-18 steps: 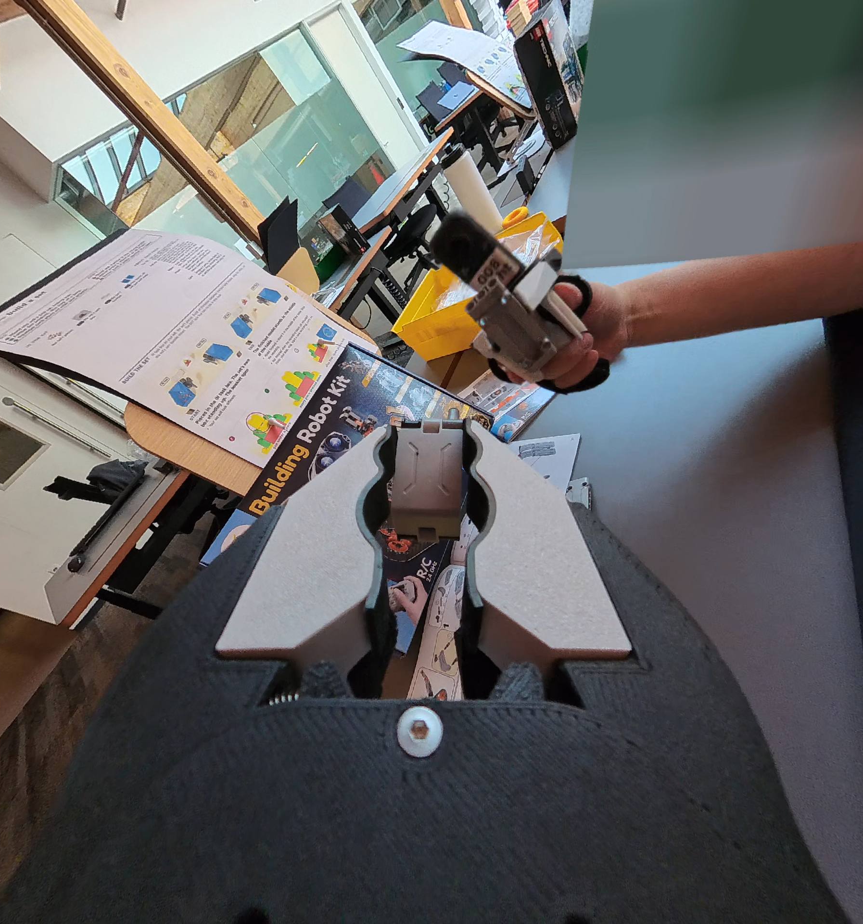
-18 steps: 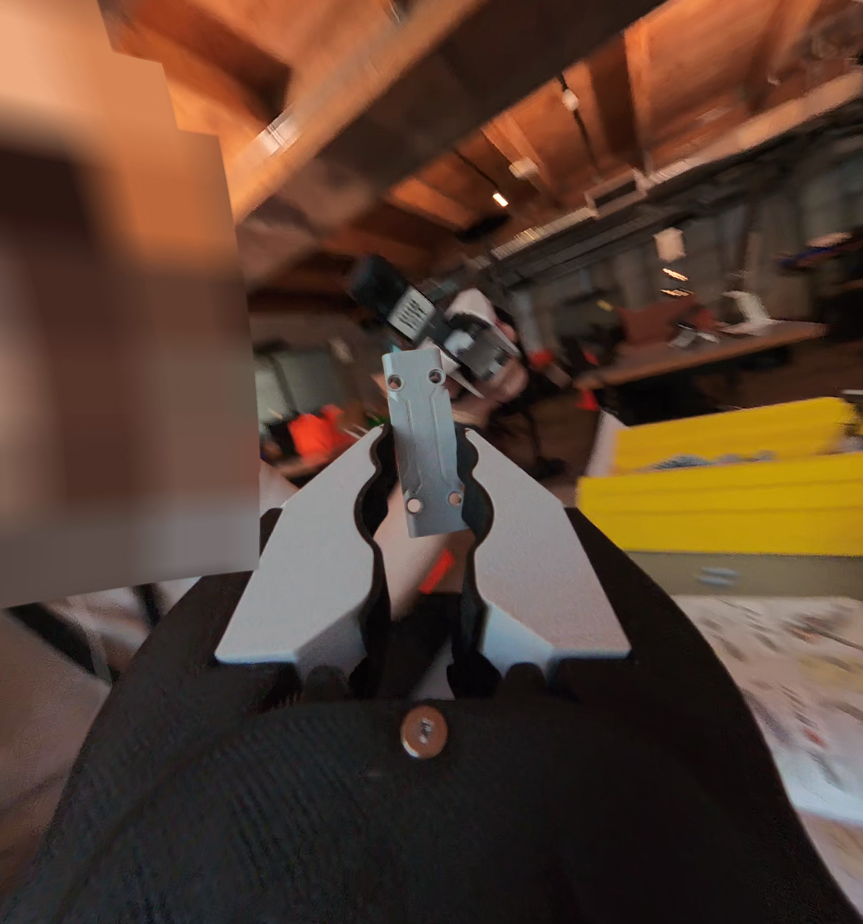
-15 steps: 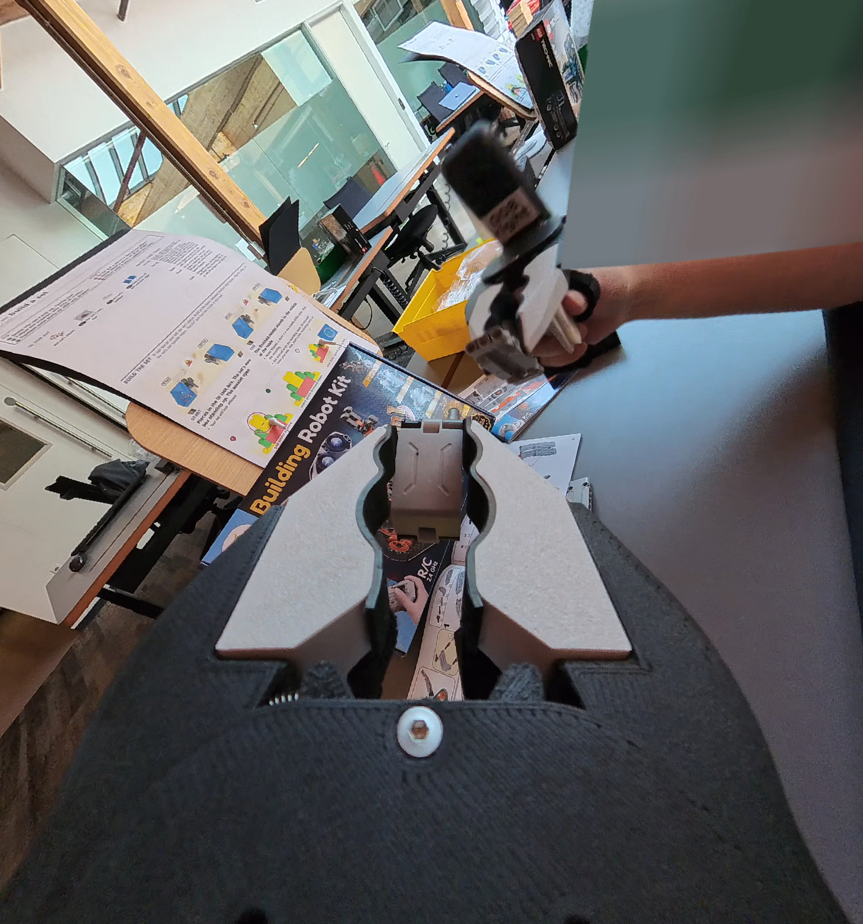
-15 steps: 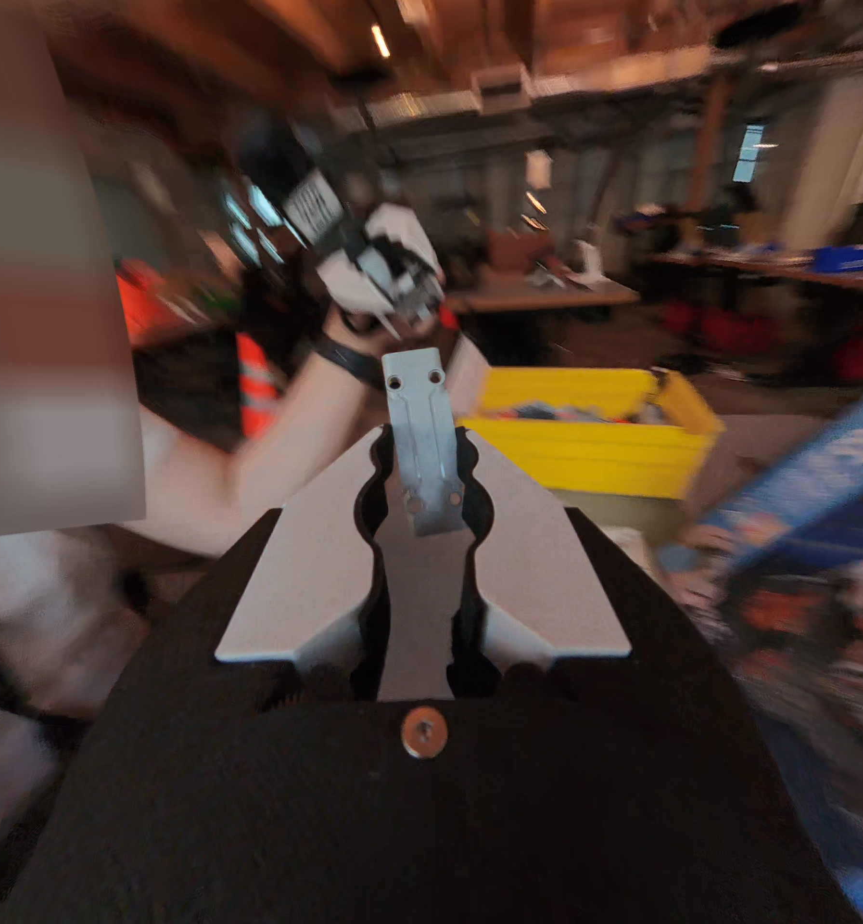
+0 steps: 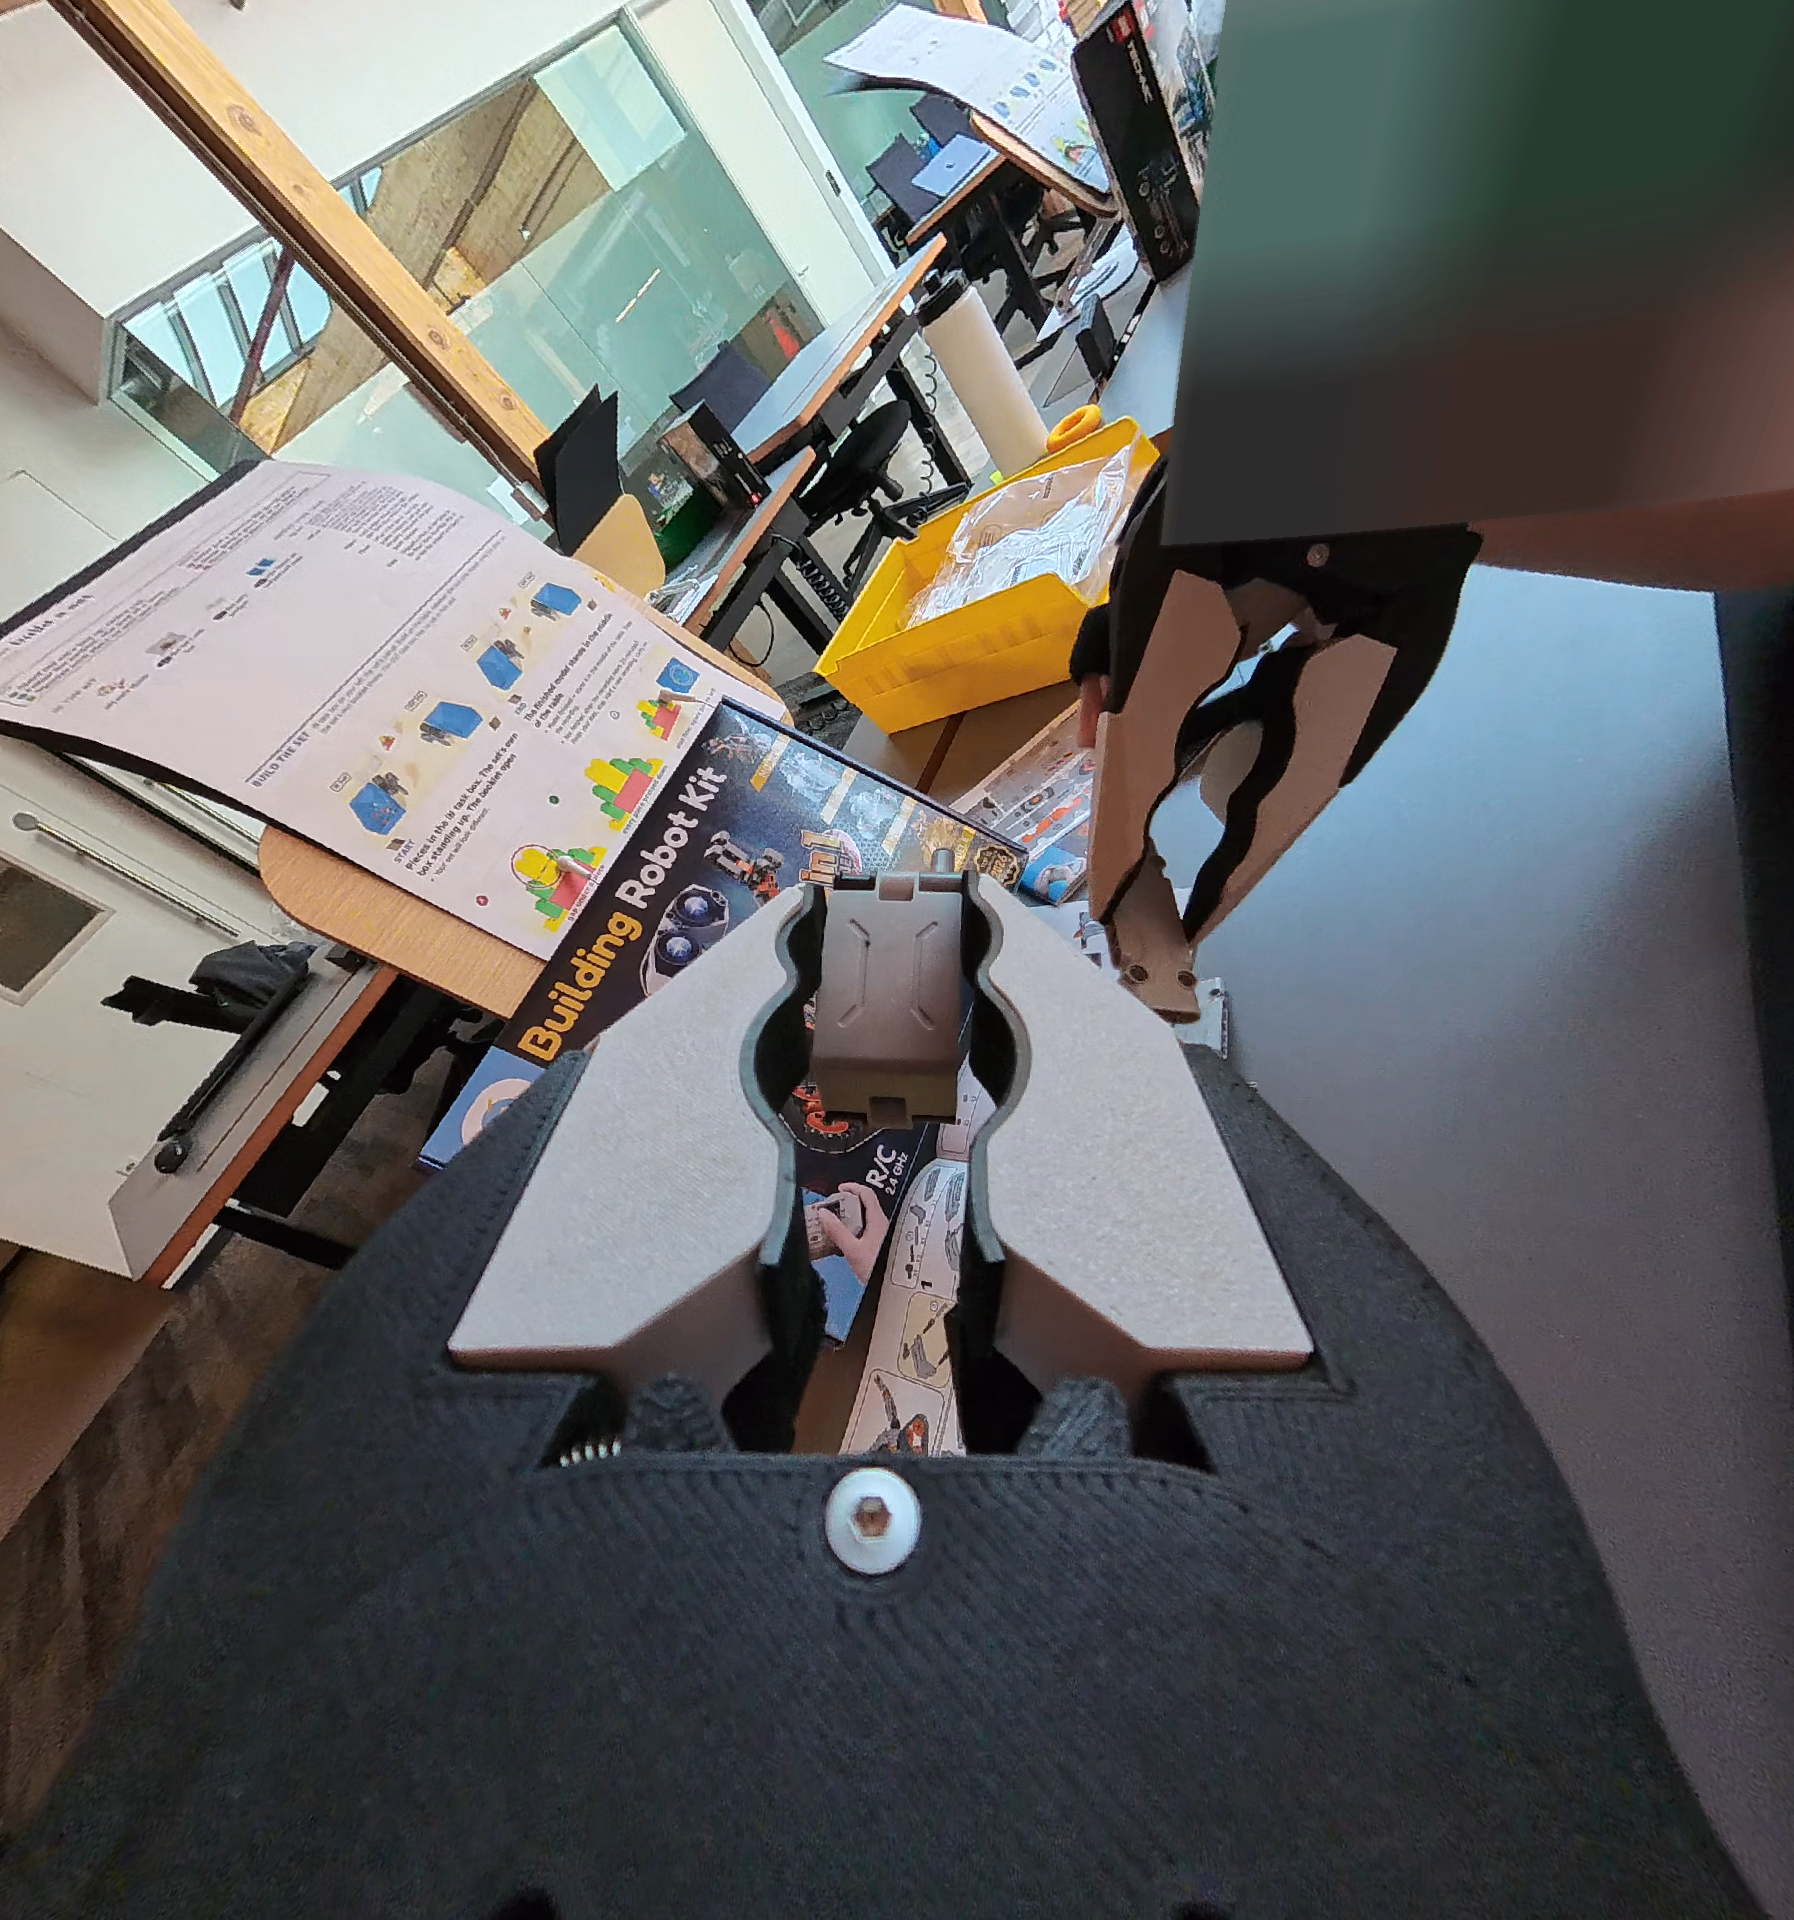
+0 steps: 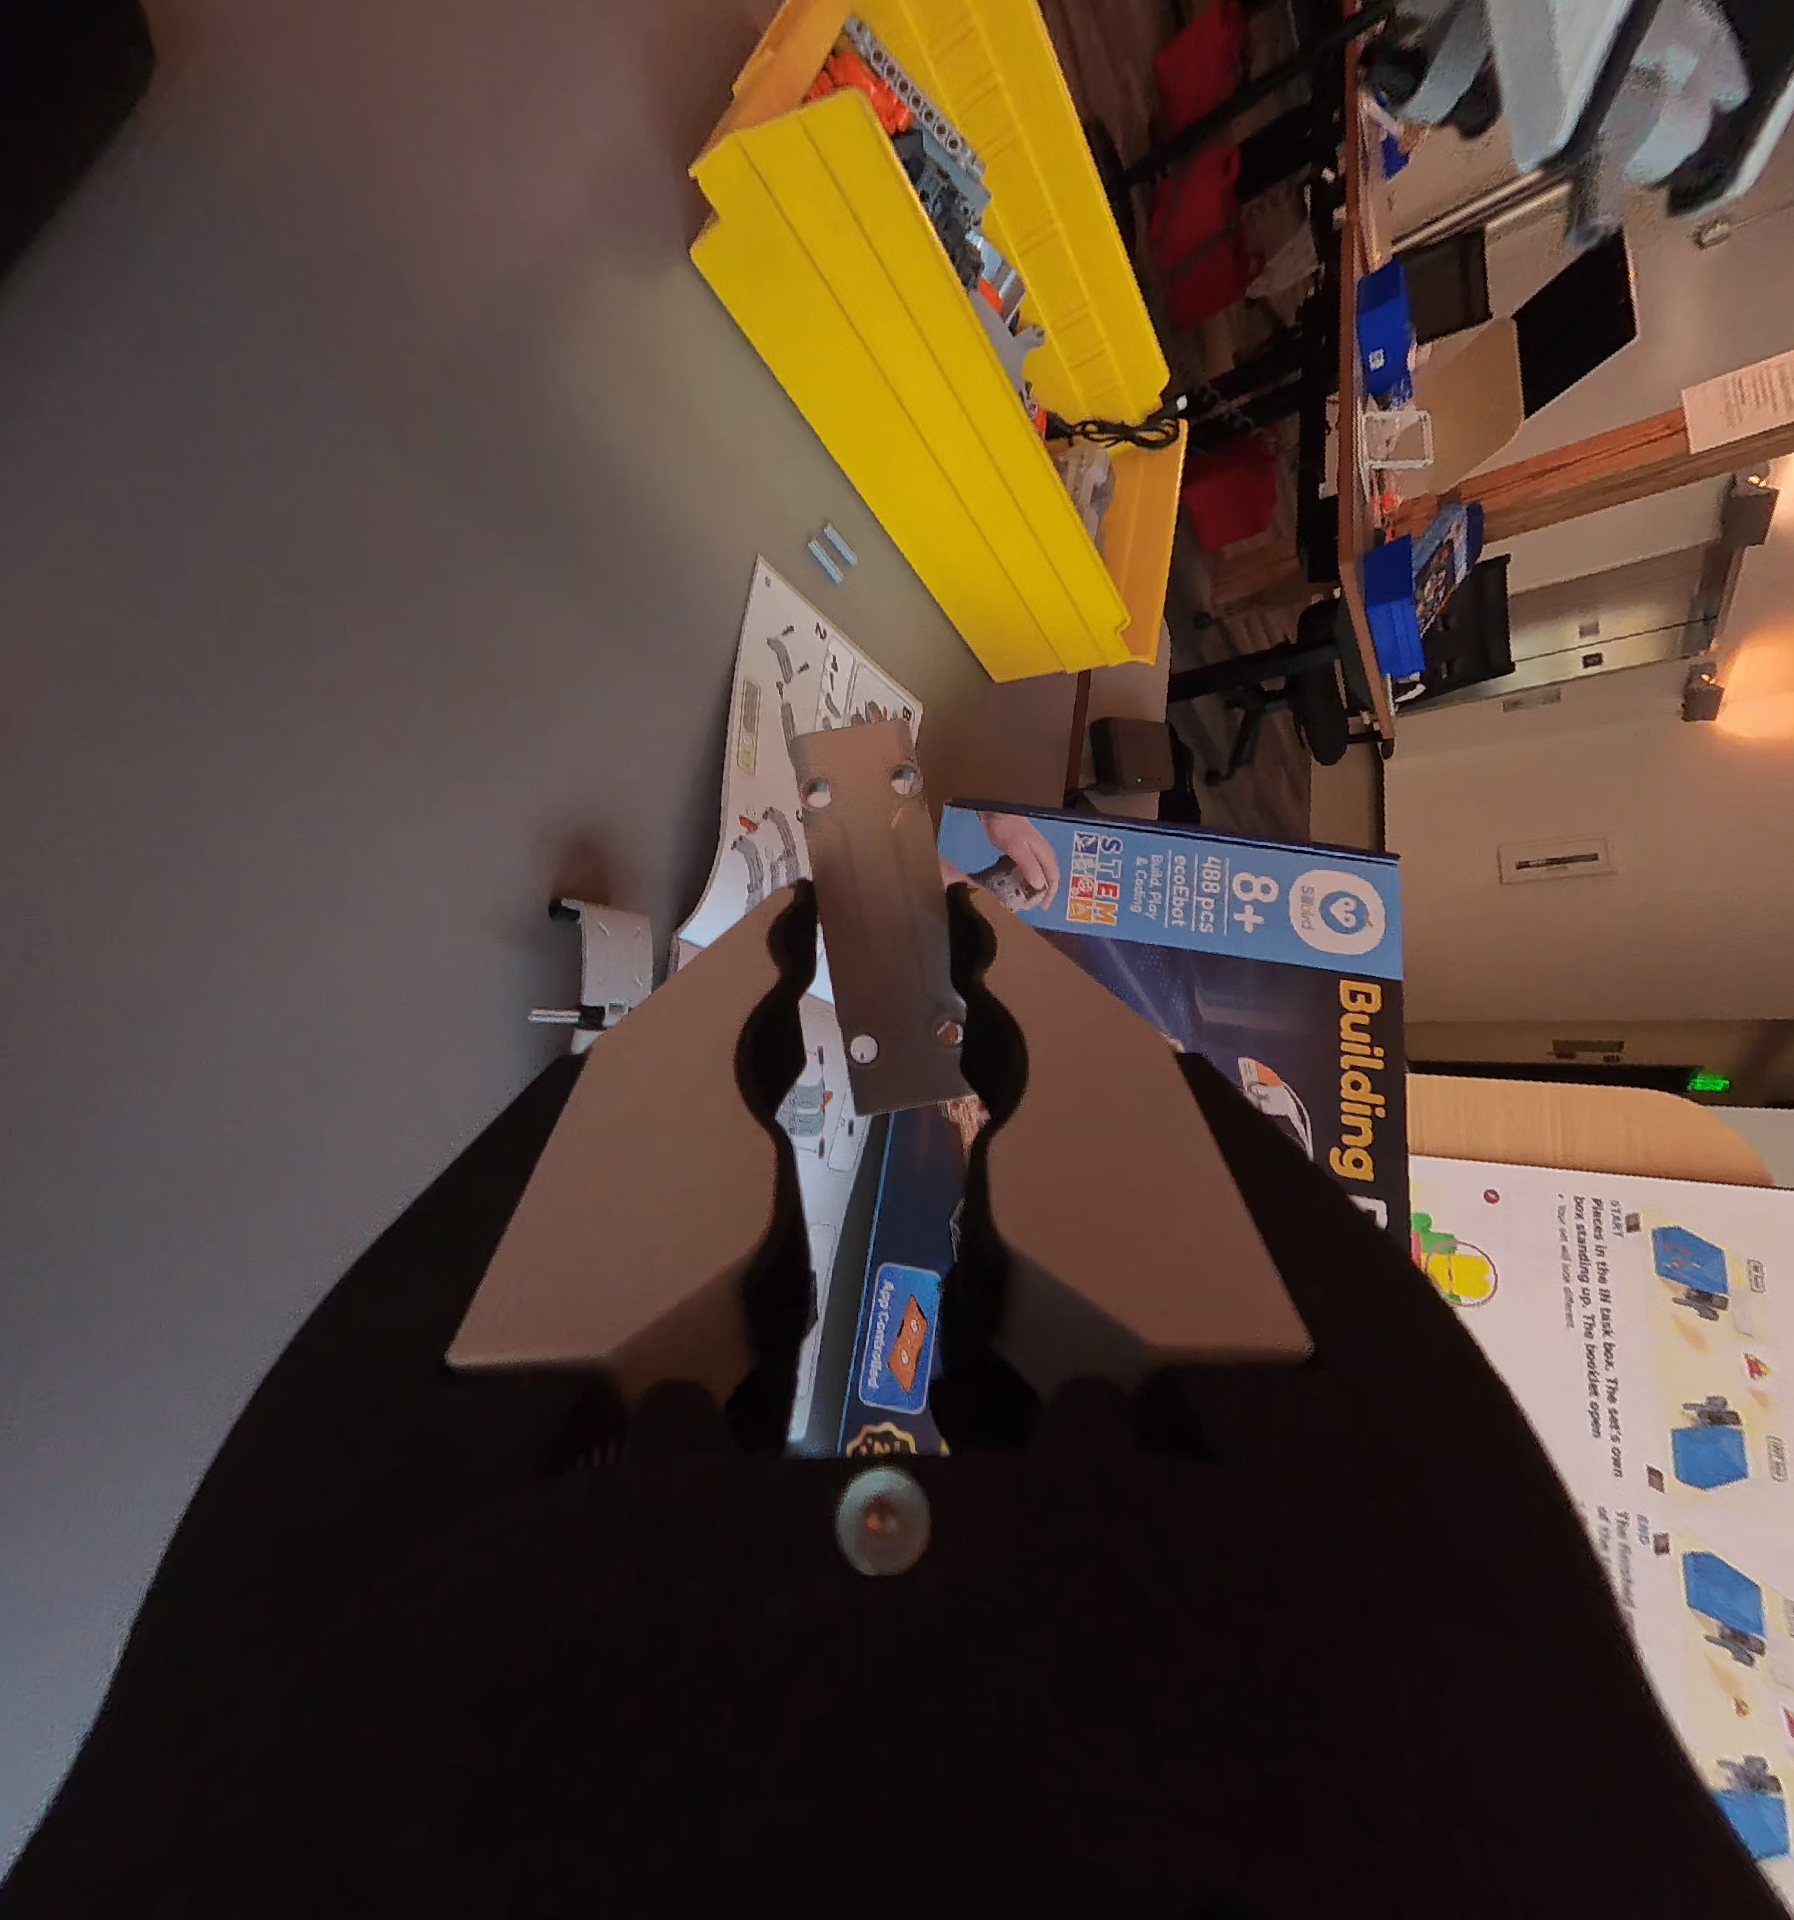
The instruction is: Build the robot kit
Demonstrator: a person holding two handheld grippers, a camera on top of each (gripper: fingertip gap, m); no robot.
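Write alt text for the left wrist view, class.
The left tool grips a small grey block above a dark kit box. The right tool, holding a flat grey plate, points down beside it; a yellow bin sits behind.

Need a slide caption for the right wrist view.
Right gripper clamps a grey plate above a blue kit box, beside a yellow bin.

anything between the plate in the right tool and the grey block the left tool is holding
No loose object shows between them. The flat plate, clamped in the right tool, hangs just right of the grey block in the left tool; only that tool's own right finger flanks the block there.
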